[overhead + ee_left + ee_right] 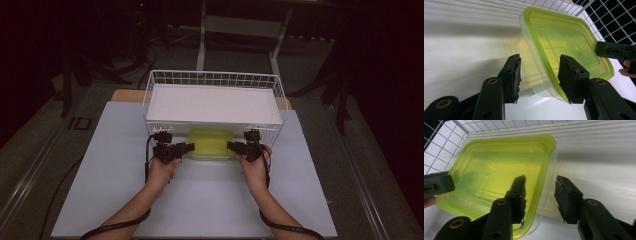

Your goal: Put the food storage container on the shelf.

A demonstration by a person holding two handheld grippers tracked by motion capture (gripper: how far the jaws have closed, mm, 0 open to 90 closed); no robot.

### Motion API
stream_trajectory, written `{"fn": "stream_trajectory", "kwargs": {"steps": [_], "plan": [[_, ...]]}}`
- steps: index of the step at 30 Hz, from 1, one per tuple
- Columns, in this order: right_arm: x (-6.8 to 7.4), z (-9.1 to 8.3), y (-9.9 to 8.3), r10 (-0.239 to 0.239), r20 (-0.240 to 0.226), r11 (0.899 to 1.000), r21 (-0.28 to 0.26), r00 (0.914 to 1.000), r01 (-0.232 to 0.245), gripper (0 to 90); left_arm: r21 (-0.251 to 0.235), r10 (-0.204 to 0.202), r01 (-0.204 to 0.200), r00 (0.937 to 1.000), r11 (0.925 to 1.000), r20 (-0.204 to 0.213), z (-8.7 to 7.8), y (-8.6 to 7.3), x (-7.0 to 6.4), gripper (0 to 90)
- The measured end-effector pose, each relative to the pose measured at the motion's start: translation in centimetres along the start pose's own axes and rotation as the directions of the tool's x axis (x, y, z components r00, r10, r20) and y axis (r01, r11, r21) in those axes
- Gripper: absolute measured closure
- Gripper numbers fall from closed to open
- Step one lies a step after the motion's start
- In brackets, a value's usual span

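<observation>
Between the 2 hand-held grippers, green-lidded container (211, 143), left hand-held gripper (539, 75) and right hand-held gripper (540, 196) each spread, straddling its rim.

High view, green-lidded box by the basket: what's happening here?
A person holds a claw in each hand, one at each end of the clear plastic box with a yellow-green lid, just in front of the white wire basket. The left claw and right claw each straddle the lid's edge, jaws open, not yet clamped.
</observation>
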State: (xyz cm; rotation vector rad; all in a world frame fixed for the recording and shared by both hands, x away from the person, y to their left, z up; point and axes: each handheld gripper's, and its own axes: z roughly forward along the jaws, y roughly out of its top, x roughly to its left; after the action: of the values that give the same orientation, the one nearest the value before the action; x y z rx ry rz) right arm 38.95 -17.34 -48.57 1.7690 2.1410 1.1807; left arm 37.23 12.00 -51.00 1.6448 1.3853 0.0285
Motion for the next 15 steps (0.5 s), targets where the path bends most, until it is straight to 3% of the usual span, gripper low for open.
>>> {"fn": "stream_trajectory", "kwargs": {"steps": [1, 2, 4, 5, 8, 9, 15], "plan": [[-0.4, 0.2, 0.0, -0.052, 0.016, 0.998, -0.040, 0.9985, 0.053, 57.9, -0.010, -0.003, 0.003, 1.0000, 1.0000, -0.005, -0.1, 0.0, -0.1, 50.8], [0.1, -0.1, -0.2, 0.000, 0.010, 1.000, -0.014, 0.9999, 0.000, 56.9, -0.013, -0.005, 0.005, 1.0000, 0.9999, -0.006, -0.3, 0.0, -0.1, 50.8], [0.2, -0.2, -0.4, -0.009, -0.001, 1.000, -0.028, 1.0000, 0.009, 55.5, -0.031, -0.007, 0.007, 0.9999, 0.9995, -0.007, -0.6, 0.0, -0.3, 50.7], [0.4, -0.5, -0.5, -0.052, 0.021, 0.997, -0.056, 0.9984, 0.053, 54.4, -0.031, -0.008, 0.008, 1.0000, 0.9995, 0.001, -0.7, 0.0, -0.4, 50.7], [0.6, -0.9, -0.6, -0.071, 0.017, 0.995, -0.067, 0.9973, 0.072, 54.1, -0.028, -0.009, 0.010, 0.9998, 0.9996, 0.016, -1.2, 0.0, -0.6, 50.5], [0.8, -1.1, -0.7, -0.055, 0.009, 0.996, -0.065, 0.9985, 0.055, 54.0, -0.024, -0.007, 0.008, 0.9998, 0.9997, 0.018, -1.4, 0.0, -0.7, 50.2], [1.9, -2.5, -1.3, -0.109, -0.018, 0.991, -0.077, 0.9939, 0.107, 53.7, -0.013, 0.028, -0.028, 0.9996, 0.9995, 0.009, -2.5, -0.6, -1.4, 50.2]]}}
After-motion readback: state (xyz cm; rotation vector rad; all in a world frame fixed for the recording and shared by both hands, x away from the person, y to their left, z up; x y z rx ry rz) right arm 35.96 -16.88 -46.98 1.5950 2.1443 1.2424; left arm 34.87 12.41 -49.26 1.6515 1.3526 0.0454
